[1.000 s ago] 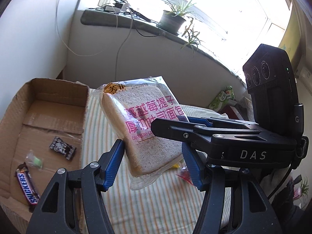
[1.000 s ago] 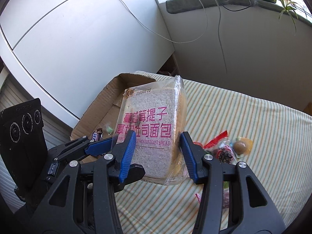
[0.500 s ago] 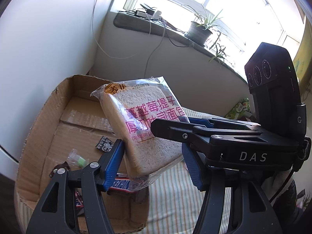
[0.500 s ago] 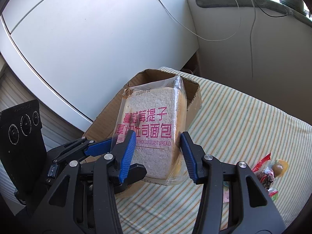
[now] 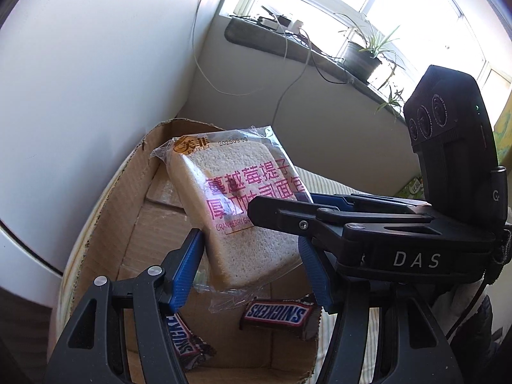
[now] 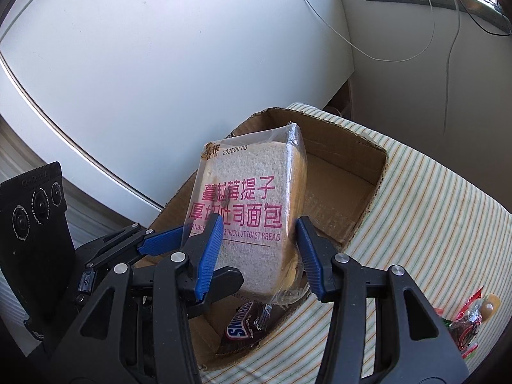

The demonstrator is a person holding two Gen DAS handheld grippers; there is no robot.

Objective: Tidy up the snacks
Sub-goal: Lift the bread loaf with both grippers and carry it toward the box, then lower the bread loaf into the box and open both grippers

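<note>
**Bagged toast bread held by two grippers above a cardboard box**

Striped cloth [image 6: 416, 211] covers the surface, with white walls behind and a windowsill with a potted plant [image 5: 361, 59] at the far right.

Two black grippers with blue pads both pinch one clear bag of thick-cut toast bread [image 6: 252, 217]. The right gripper [image 6: 259, 249] has its jaws about half spread, its pads pressing the lower left and right edges of the bag. The left gripper [image 5: 249, 272] comes in from the left side, also about half spread, its pads closing on the bag's lower end.

The bread is upright, slightly tilted, and hangs in the air over the open cardboard box [image 6: 348, 172], clear of the box floor.

Inside the box lie two Snickers bars [image 5: 278, 315], one below the bread and one nearer, partly hidden by the left gripper.

Loose wrapped snacks [image 6: 470, 320] sit on the cloth at the near right, well apart from the box.
</note>
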